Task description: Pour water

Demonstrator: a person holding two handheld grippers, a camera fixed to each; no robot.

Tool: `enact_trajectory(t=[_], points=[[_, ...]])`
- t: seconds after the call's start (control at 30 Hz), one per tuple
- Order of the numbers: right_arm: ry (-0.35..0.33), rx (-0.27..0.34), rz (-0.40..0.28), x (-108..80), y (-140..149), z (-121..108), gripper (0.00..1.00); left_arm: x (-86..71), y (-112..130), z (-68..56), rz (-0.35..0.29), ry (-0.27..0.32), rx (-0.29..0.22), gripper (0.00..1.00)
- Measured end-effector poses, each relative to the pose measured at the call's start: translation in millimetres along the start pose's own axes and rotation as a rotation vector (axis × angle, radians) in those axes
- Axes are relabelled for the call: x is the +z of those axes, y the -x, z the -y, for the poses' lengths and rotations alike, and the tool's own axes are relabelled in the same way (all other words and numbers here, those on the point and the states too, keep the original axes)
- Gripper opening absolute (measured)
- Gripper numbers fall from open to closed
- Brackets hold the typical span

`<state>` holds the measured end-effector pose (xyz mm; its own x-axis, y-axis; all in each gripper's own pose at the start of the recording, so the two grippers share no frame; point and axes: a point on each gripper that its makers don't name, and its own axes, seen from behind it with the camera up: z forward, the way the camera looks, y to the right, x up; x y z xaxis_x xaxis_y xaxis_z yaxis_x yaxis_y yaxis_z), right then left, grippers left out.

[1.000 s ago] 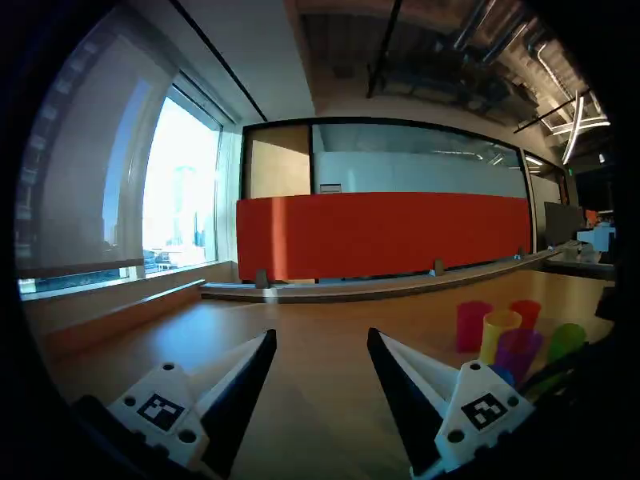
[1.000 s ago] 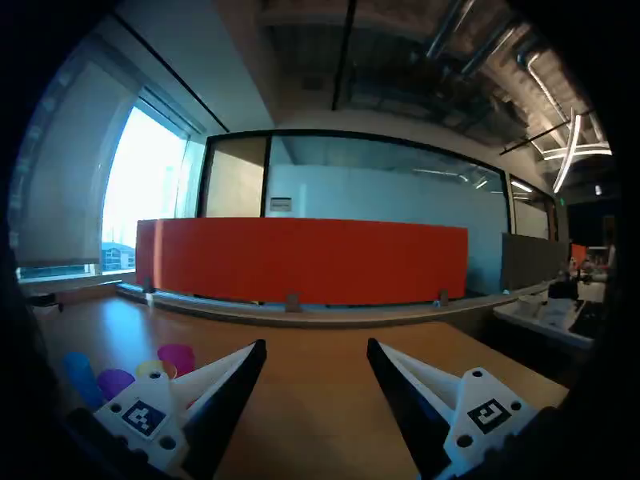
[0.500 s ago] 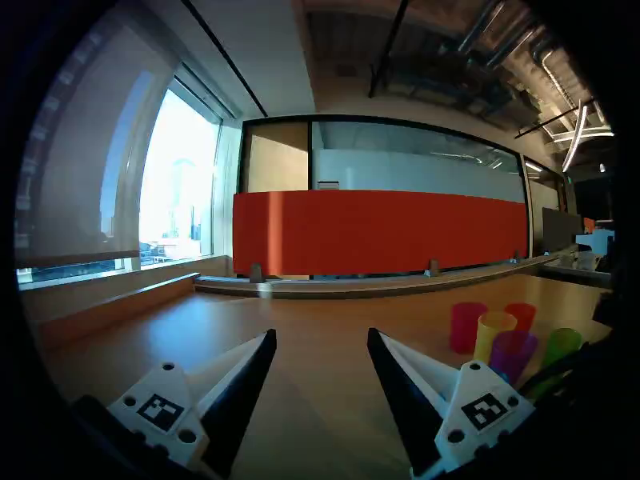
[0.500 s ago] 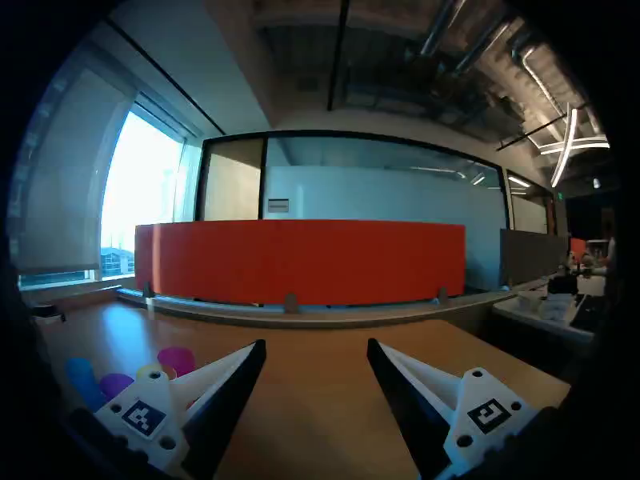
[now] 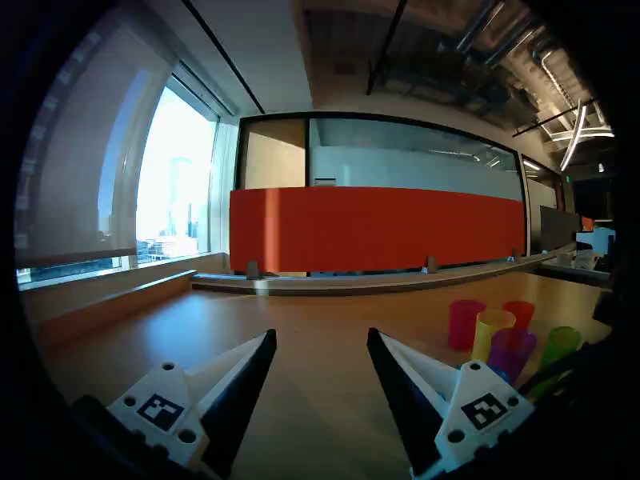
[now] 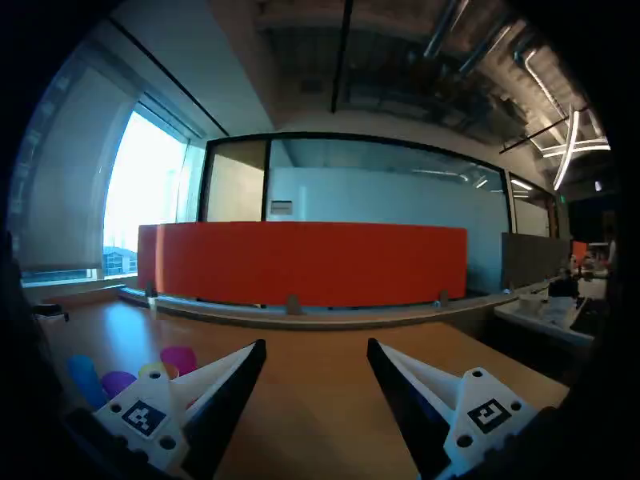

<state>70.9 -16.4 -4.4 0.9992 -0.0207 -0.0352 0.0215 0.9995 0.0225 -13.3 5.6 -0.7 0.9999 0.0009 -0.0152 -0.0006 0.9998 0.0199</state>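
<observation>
The cups [image 5: 493, 333] stand in a tight cluster at the lower right of the left gripper view, on a wooden table [image 5: 320, 316]: pink, yellow, red, purple and green. The same cluster sits at the lower left of the right gripper view, partly hidden behind a finger. Whether any cup holds water cannot be made out.

They look like thin, light plastic tumblers with smooth, likely slippery walls that would flex under a hard squeeze. A gentle grip across the middle of the wall, below the rim, seems safest, and a filled one would be top-heavy.

The left gripper [image 5: 320, 336] and the right gripper [image 6: 314, 344] each have their fingers spread apart, holding nothing, well short of the cups.
</observation>
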Motion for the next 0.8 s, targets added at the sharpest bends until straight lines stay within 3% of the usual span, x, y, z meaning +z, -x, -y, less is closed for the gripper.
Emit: enact_trajectory(t=[0.3,0.8], points=[[0.004,-0.005,-0.037,3.6,-3,0,0.98,0.4,1,0.8,0.001,0.000,0.001,0.84],[0.020,0.014,-0.056,-5.0,23,-13,0.98,0.5,1,1.5,0.001,-0.001,0.001,0.84]])
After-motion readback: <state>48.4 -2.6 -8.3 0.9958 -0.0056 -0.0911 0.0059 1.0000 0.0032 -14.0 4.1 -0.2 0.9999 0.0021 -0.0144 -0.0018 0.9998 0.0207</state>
